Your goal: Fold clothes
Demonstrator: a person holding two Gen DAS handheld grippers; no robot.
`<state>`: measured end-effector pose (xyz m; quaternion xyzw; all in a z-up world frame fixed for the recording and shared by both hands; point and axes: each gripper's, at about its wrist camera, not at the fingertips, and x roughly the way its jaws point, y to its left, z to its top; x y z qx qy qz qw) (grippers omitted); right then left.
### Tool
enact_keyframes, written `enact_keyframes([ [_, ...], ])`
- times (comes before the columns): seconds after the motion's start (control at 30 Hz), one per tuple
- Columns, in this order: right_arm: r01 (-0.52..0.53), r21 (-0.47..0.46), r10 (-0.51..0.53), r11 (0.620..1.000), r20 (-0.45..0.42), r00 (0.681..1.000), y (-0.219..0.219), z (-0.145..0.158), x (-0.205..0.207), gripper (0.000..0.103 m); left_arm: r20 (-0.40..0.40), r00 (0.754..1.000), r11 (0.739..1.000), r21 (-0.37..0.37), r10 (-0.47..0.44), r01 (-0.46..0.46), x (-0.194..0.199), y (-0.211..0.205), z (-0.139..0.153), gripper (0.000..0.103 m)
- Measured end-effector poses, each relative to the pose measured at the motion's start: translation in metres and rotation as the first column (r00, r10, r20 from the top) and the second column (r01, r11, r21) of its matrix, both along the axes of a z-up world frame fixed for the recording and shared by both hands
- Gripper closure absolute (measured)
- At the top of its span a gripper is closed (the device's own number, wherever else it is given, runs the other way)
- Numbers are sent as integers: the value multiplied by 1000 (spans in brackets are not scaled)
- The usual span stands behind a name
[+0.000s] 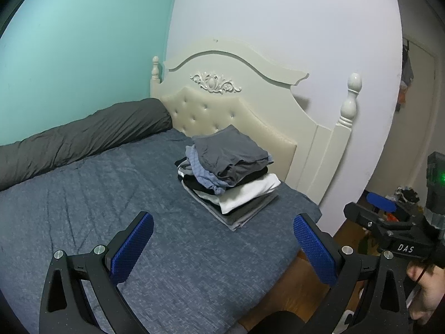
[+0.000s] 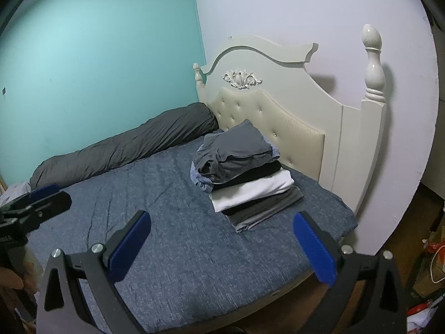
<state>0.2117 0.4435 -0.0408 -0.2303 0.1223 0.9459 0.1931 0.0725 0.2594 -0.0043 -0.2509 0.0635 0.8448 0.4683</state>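
Resting on the blue bed (image 1: 83, 194) near the cream headboard (image 1: 222, 111) is a stack of folded clothes (image 1: 226, 178), with a grey piece on top and white and black ones below. Both the left gripper (image 1: 222, 247) and the right gripper (image 2: 222, 247) hang above the bed with jaws spread wide, holding nothing. A dark rolled duvet (image 1: 83, 136) lies along the turquoise wall (image 1: 69, 41).

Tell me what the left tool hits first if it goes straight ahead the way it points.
Probably the blue bedspread: the open left tool points down over the bed, and nothing lies between its fingers. The clothes pile sits farther on, slightly right. Depth is unclear.
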Motion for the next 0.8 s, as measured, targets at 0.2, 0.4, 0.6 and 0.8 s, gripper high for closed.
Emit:
enact_keyframes([
  [0.2,7,0,-7,1000,1,1000,0,-2,0,0,-5,1000,1000,-3,2,-2,1,-2,1,0],
  [0.4,8,-1,-8,1000,-5,1000,0,-2,1,0,-9,1000,1000,2,2,-2,1,-3,2,0],
  [0.6,-2,-11,2,1000,5,1000,2,-5,-1,0,-13,1000,1000,2,-3,3,3,-3,2,0],
  [0.8,0,-15,0,1000,7,1000,2,-6,-2,0,-7,1000,1000,3,3,-3,2,-3,1,0],
])
